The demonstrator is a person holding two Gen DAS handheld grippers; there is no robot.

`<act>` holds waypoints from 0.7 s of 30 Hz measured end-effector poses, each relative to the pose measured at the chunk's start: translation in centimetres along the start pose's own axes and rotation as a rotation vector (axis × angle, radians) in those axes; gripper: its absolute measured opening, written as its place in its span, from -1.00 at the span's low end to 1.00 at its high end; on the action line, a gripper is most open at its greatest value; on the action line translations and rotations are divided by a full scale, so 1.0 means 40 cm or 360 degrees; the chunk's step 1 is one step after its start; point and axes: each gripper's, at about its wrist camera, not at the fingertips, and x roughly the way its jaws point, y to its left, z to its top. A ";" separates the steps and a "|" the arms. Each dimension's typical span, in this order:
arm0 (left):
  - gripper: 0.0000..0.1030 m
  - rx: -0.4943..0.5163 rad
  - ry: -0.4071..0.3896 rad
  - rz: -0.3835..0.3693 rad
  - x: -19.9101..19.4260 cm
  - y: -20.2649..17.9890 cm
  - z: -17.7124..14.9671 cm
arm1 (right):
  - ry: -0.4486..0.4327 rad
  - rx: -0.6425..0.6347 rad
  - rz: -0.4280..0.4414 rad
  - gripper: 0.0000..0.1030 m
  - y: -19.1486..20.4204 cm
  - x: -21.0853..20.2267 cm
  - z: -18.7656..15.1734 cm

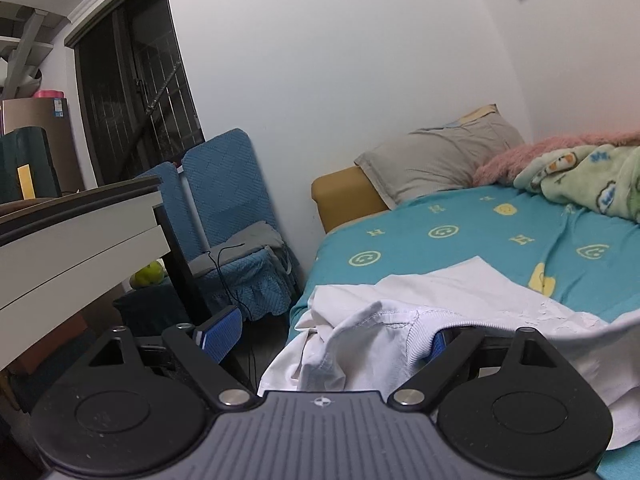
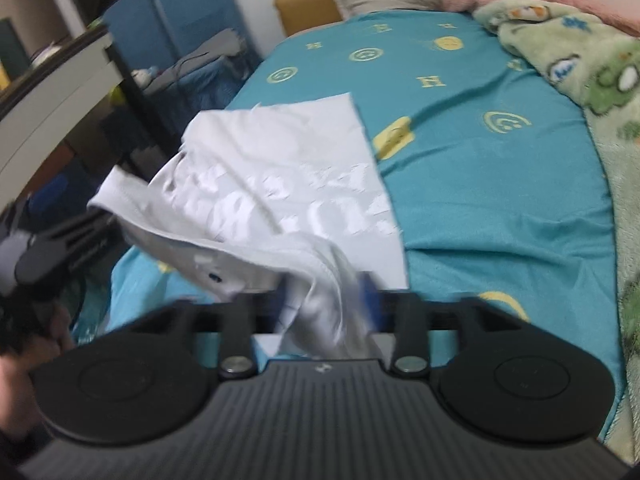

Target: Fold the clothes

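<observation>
A white T-shirt point(image 1: 460, 300) lies crumpled at the near left corner of the bed, and its pale print point(image 2: 280, 192) shows in the right wrist view. My left gripper point(image 1: 328, 340) stands open and wide. Its left pad point(image 1: 218, 336) hangs clear beyond the bed's edge, while the ribbed collar drapes over the right pad point(image 1: 440, 342). My right gripper point(image 2: 326, 306) is blurred, with its blue pads apart and a loose bunch of shirt fabric hanging between them. The left gripper point(image 2: 60, 240) also appears at the shirt's left edge.
The teal sheet point(image 2: 480, 160) with smiley prints covers the bed. A green fleece blanket point(image 2: 592, 68) and a pink fluffy one point(image 1: 520, 156) lie at its right, and a grey pillow point(image 1: 432, 156) at its head. A white desk point(image 1: 72, 240) and blue-covered chairs point(image 1: 228, 200) stand left of the bed.
</observation>
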 end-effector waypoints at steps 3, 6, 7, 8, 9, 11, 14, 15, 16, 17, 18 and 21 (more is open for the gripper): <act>0.75 -0.0046 0.0003 -0.0006 -0.010 0.013 0.002 | -0.0003 -0.0140 -0.0050 0.51 0.037 0.004 -0.010; 0.75 -0.0079 0.0010 0.0001 -0.012 0.025 0.003 | 0.0025 -0.0247 -0.0136 0.51 0.068 0.037 -0.017; 0.75 -0.0089 0.0014 0.0002 -0.011 0.028 0.003 | 0.0054 -0.0273 -0.0184 0.51 0.075 0.053 -0.021; 0.75 -0.0100 0.0018 0.0002 -0.009 0.032 0.003 | 0.0090 -0.0295 -0.0224 0.51 0.079 0.069 -0.024; 0.75 -0.0103 0.0019 0.0004 -0.009 0.033 0.002 | 0.0124 -0.0311 -0.0250 0.51 0.081 0.082 -0.027; 0.76 -0.0101 0.0016 0.0015 -0.009 0.034 -0.001 | 0.0147 -0.0316 -0.0302 0.51 0.078 0.091 -0.035; 0.78 -0.0079 0.0034 0.0067 0.000 0.028 -0.004 | 0.0143 -0.0277 -0.0380 0.51 0.060 0.086 -0.042; 0.78 -0.0083 0.0042 0.0079 0.000 0.029 -0.005 | 0.0138 -0.0252 -0.0399 0.51 0.051 0.081 -0.041; 0.80 -0.0089 0.0048 0.0089 0.001 0.031 -0.006 | 0.0126 -0.0223 -0.0411 0.51 0.041 0.075 -0.040; 0.82 -0.0095 0.0055 0.0100 0.002 0.033 -0.007 | 0.0104 -0.0190 -0.0431 0.51 0.032 0.068 -0.037; 0.83 -0.0100 0.0062 0.0110 0.002 0.034 -0.008 | 0.0066 -0.0163 -0.0459 0.51 0.025 0.057 -0.034; 0.85 -0.0136 0.0065 0.0105 -0.004 0.043 -0.007 | -0.0200 -0.0132 -0.0564 0.51 0.024 -0.009 -0.015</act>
